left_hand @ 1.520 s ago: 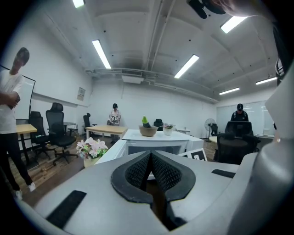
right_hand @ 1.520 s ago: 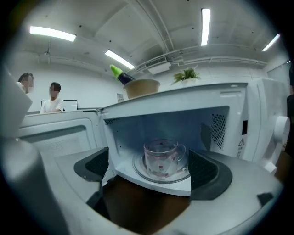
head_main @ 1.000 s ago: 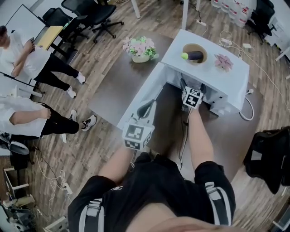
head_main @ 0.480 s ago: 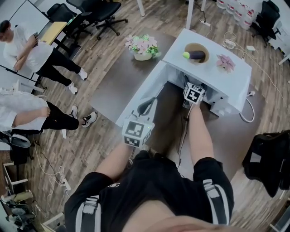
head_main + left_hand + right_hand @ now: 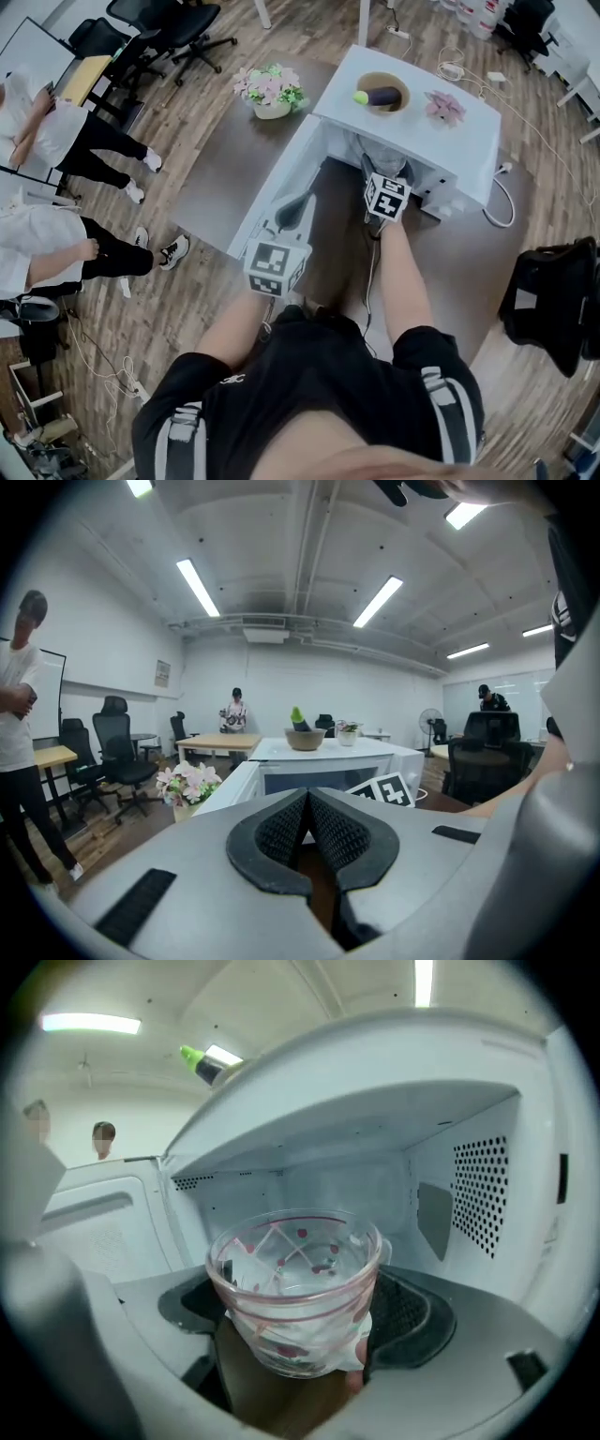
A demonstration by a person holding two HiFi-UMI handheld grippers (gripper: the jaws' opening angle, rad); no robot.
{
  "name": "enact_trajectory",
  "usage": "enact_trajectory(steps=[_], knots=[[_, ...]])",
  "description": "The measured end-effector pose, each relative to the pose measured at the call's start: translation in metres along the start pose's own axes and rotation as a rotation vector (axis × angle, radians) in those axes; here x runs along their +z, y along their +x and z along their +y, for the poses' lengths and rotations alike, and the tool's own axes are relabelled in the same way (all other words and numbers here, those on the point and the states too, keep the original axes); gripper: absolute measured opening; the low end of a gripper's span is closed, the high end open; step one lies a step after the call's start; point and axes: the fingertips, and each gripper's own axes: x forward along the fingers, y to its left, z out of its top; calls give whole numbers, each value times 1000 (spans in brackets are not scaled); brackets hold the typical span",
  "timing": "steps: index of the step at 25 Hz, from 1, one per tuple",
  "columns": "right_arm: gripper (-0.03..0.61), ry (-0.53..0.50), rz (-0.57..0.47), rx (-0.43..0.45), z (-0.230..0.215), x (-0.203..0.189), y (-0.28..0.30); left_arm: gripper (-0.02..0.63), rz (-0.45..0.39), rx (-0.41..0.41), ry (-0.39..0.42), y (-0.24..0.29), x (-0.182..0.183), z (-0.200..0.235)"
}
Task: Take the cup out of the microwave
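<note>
In the right gripper view a clear glass cup (image 5: 295,1283) with red dots and pink lines sits between the two dark pads (image 5: 412,1321) of my right gripper (image 5: 295,1309), which is shut on it inside the mouth of the white microwave (image 5: 450,1147). From the head view, the right gripper (image 5: 377,167) reaches into the microwave (image 5: 422,141), whose door (image 5: 272,202) stands swung open to the left; the cup is hidden there. My left gripper (image 5: 298,211) hovers by the door, its jaws shut on nothing (image 5: 307,797).
On top of the microwave stand a bowl (image 5: 380,94) with an eggplant and a green ball, and a pink flower (image 5: 442,105). A flower pot (image 5: 270,94) is on the table at the left. Two people (image 5: 56,131) and office chairs are at the left, a black bag (image 5: 553,300) at the right.
The right gripper has drawn back a little from the microwave's mouth toward me. The left gripper has stayed by the door. The head view has shifted slightly.
</note>
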Motion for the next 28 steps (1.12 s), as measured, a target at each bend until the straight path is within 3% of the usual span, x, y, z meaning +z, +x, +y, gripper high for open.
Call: enact_trajectory(steps=[6,16,23,28], knots=[[460,16,-31,66,22,6,-52,2,-30,-36,-8,-5,7,-4],[461,31,-155,70,54,65,-162,2,-98,-123,-28,-26,30,-13],[462,-40,-246,14,72,121,-240,2,-156,-193,-21,-37,46,-27],[462,-96,-257,-10,84,137,-277,2,-187,-224,-3,-49,55,-33]])
